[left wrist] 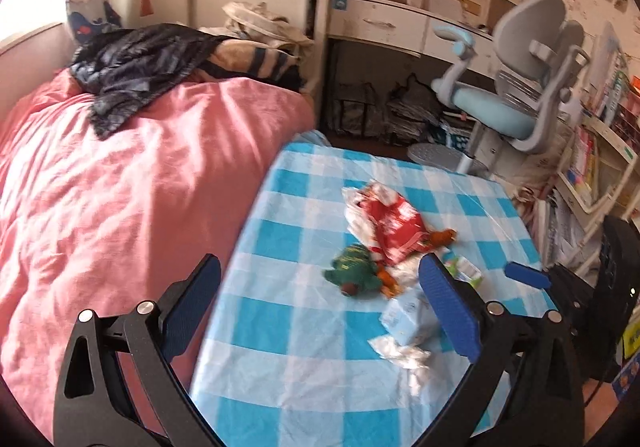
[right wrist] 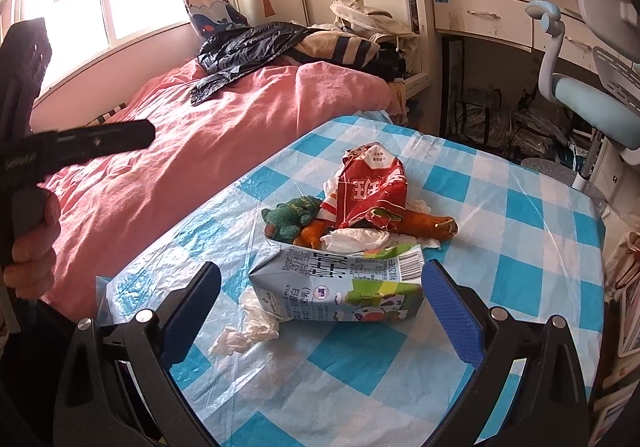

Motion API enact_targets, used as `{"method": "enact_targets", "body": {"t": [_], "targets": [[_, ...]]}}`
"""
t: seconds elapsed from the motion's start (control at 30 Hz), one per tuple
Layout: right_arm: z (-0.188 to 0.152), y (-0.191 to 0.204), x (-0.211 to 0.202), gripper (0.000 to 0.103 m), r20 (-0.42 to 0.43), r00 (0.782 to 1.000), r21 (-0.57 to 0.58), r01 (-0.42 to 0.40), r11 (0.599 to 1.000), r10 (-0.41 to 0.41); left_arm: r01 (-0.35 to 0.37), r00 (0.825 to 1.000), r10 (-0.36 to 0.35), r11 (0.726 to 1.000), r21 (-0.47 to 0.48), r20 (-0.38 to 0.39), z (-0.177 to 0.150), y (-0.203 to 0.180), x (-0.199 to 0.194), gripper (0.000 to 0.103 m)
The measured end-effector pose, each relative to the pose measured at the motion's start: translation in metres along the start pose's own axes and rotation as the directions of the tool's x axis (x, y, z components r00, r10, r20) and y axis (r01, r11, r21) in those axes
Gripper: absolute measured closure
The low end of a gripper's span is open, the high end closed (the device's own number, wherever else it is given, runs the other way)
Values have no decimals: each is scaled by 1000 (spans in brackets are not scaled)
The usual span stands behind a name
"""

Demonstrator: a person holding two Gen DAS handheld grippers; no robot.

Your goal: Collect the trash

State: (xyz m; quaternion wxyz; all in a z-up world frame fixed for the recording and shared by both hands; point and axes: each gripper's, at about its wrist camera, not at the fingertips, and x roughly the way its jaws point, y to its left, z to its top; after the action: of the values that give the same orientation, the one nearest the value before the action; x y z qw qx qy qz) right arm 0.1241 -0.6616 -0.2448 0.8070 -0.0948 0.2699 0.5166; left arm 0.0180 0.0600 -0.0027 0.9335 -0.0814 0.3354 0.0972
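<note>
With both grippers' jaws apart and empty, the right gripper (right wrist: 320, 303) needed to straddle the milk carton (right wrist: 340, 283) squarely (its flattened walls looked slippery) before clamping, left gripper (left wrist: 320, 303) idle.

On the desk (right wrist: 500, 207), the carton (right wrist: 340, 283) lies nearest, with the wrapper (right wrist: 370, 187) and toy (right wrist: 292, 221) behind it. A tissue (right wrist: 244, 331) lies left of the carton. The bed (right wrist: 192, 151) stands left of the desk, the chair (right wrist: 592, 87) behind.

Right gripper (right wrist: 320, 299) spread wide over a checked counter (right wrist: 500, 247) | crushed milk carton (right wrist: 340, 283) lies between its fingers (right wrist: 452, 311), untouched | red carton (right wrist: 370, 187), green plush toy (right wrist: 292, 223), tissues (right wrist: 248, 331) nearby | a hand (right wrist: 34, 247) grips the left gripper (right wrist: 80, 145) beside a pink bed (right wrist: 200, 151)
</note>
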Motion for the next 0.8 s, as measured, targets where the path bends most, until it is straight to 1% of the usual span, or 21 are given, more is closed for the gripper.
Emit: {"method": "enact_targets", "body": {"t": [0.03,0.1,0.13,0.2,0.27,0.33,0.4,0.53,0.67,0.8], "targets": [[1,3,-1,6,4,1000,-8,-2,1000,2,-48,999,49,999,-17,21,5,15,-7,7],[5,12,-5,6,18,1000,-31,-13,999,13,-174,981,176,984,-38,76,14,42,-25,7],[6,17,-9,6,25,999,-45,-21,999,22,-241,965,245,969,-55,93,18,57,-35,7],[8,26,-13,6,36,999,-66,-34,997,37,-320,937,332,940,-117,110,27,88,-57,7],[8,32,-15,6,40,998,-81,-47,996,50,-390,899,416,903,-180,139,31,117,-84,7],[9,36,-17,6,44,997,-91,-56,994,60,-476,845,510,854,-209,160,32,141,-112,7],[10,38,-18,6,49,997,-92,-59,994,64,-534,803,573,814,-228,164,33,161,-134,7],[12,40,-23,6,67,996,-78,-51,996,56,-589,738,652,748,-307,173,31,197,-183,7],[13,42,-26,6,87,996,-67,-27,997,33,-613,692,699,701,-364,179,29,218,-222,7],[12,38,-25,6,95,995,-40,-10,999,14,-633,656,733,663,-398,178,25,236,-251,7]]}}
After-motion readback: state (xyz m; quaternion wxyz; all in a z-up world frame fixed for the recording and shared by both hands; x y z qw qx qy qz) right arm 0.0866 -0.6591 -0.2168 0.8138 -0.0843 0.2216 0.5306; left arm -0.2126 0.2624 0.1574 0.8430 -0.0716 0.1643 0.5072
